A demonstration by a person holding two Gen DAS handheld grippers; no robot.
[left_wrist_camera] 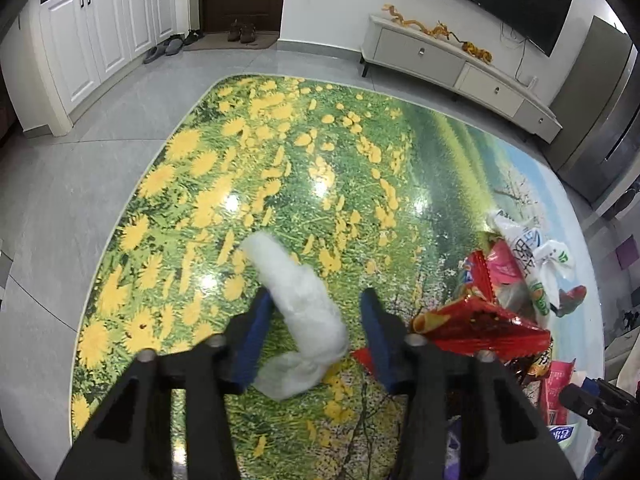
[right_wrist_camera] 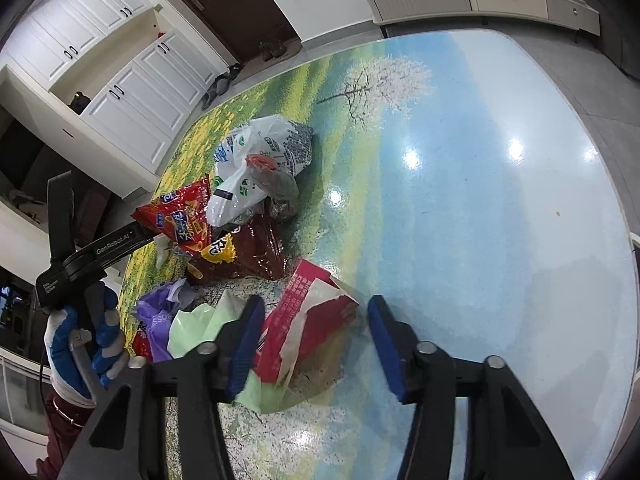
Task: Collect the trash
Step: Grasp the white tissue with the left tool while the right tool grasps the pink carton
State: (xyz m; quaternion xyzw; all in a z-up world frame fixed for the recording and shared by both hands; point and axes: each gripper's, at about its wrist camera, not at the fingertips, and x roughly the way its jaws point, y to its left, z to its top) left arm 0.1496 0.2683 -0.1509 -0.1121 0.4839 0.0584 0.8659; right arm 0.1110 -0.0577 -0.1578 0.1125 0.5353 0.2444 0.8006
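A crumpled white tissue wad [left_wrist_camera: 298,312] lies on the flower-print table between the fingers of my left gripper [left_wrist_camera: 316,302], which is open around it. A pile of trash sits to the right: a red snack bag [left_wrist_camera: 476,320], white plastic bags [left_wrist_camera: 532,256] and pink wrappers. In the right wrist view my right gripper [right_wrist_camera: 314,314] is open around a torn red carton [right_wrist_camera: 308,320] on the table. Beside it lie a green bag [right_wrist_camera: 196,324], a purple bag [right_wrist_camera: 160,312], a red snack bag [right_wrist_camera: 180,220] and a white plastic bag [right_wrist_camera: 256,160].
The glossy table [right_wrist_camera: 500,200] has a rounded edge. A TV cabinet [left_wrist_camera: 460,68] stands beyond it, white cupboards [left_wrist_camera: 100,40] and a dark door at the far left, a steel fridge [left_wrist_camera: 600,120] at right. My left gripper and gloved hand [right_wrist_camera: 80,312] show at the right wrist view's left.
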